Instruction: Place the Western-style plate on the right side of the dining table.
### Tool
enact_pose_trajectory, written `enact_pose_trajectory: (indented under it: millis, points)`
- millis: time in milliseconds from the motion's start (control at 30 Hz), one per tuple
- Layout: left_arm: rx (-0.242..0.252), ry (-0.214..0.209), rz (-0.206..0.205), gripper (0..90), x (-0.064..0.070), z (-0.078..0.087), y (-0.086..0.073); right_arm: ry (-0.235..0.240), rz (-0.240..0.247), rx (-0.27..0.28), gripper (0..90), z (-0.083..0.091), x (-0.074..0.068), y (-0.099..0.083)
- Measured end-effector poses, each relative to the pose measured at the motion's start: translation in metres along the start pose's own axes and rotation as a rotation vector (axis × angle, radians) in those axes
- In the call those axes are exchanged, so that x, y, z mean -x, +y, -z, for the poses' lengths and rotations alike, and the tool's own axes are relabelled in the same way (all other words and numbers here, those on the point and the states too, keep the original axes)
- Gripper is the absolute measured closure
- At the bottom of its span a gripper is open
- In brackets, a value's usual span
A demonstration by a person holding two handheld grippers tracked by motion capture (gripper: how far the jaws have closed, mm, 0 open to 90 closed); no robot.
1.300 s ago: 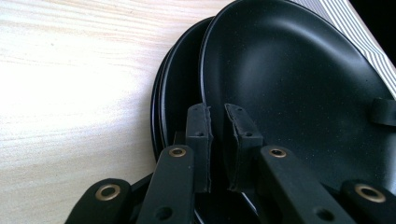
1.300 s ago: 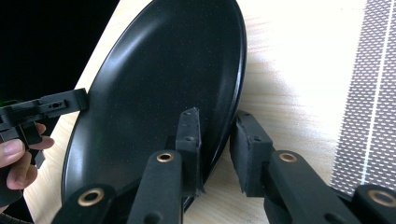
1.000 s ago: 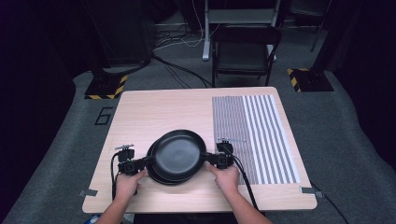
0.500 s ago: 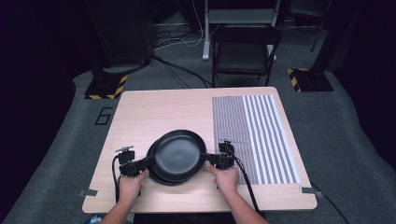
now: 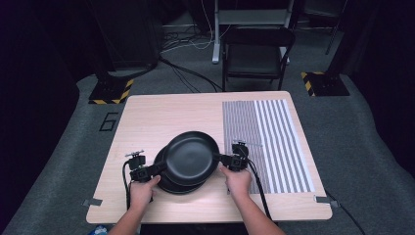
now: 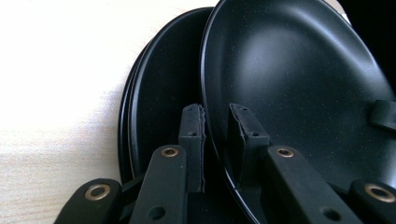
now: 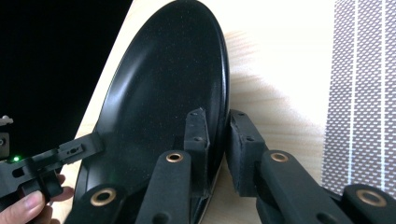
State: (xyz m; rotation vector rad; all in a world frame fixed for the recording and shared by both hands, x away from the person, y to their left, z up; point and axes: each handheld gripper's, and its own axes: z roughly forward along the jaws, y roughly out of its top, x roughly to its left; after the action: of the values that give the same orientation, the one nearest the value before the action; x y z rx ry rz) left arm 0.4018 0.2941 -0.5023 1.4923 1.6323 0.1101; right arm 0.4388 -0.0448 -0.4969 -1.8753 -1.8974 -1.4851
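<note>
A black shallow plate [image 5: 191,157] is held by its rim from both sides, just above a stack of black plates [image 5: 169,185] on the wooden table [image 5: 156,112]. My left gripper [image 5: 155,169] is shut on its left rim and my right gripper [image 5: 221,159] on its right rim. In the left gripper view the jaws [image 6: 217,135] pinch the top plate's [image 6: 299,74] edge, with the lower plates [image 6: 159,93] beneath it. In the right gripper view the jaws [image 7: 217,135] clamp the plate's [image 7: 163,93] rim, and the left gripper [image 7: 70,151] grips the far side.
A grey-and-white striped mat [image 5: 266,142] covers the table's right part, close to my right gripper. A black folding chair [image 5: 257,54] stands beyond the far edge. Dark floor surrounds the table, with cables and yellow-black striped stand feet [image 5: 110,90].
The top plate has risen and shifted slightly away and to the right, uncovering the stack below at its near left. Both grippers stayed shut on it.
</note>
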Motion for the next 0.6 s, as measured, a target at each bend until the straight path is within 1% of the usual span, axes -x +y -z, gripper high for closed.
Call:
enact_pose_trajectory:
  millis: [67,133,167,200,233,267,333,433,467,533,567,600]
  points:
    - [0.003,0.001,0.002,76.1,0.000,0.000,0.000,-0.009,0.007,0.010,78.2,0.000,-0.001,-0.001]
    - [0.014,0.003,0.003,76.0,0.001,-0.001,-0.001,-0.011,0.025,0.025,76.4,0.000,-0.001,-0.004]
    - [0.014,0.003,0.003,76.0,0.001,-0.001,-0.001,-0.011,0.025,0.025,76.4,0.000,-0.001,-0.004]
    - [0.011,0.005,-0.006,76.0,0.000,-0.001,-0.001,-0.009,0.026,0.026,71.5,0.000,-0.002,-0.006]
    - [0.011,0.005,-0.006,76.0,0.000,-0.001,-0.001,-0.009,0.026,0.026,71.5,0.000,-0.002,-0.006]
    - [0.008,0.002,-0.010,76.0,0.000,0.000,-0.001,-0.011,0.033,0.028,68.2,0.000,-0.003,-0.010]
    - [0.010,0.002,-0.011,76.0,0.000,0.000,-0.001,-0.014,0.034,0.022,66.5,0.001,-0.004,-0.011]
    - [0.019,-0.001,-0.006,76.0,0.000,0.000,-0.002,-0.018,0.038,0.005,64.3,0.004,-0.003,-0.019]
    - [0.021,-0.001,-0.006,75.9,0.000,0.000,-0.002,-0.003,0.025,0.002,64.5,0.006,-0.003,-0.022]
    - [0.022,-0.001,-0.008,75.9,-0.001,0.000,-0.003,-0.001,0.023,0.001,65.6,0.006,-0.003,-0.022]
    - [0.023,-0.004,-0.001,76.0,0.000,0.000,-0.003,0.007,0.011,-0.001,67.8,0.006,-0.003,-0.023]
    - [0.024,-0.002,-0.005,76.0,-0.001,0.000,-0.003,0.013,0.010,0.000,72.0,0.006,-0.005,-0.024]
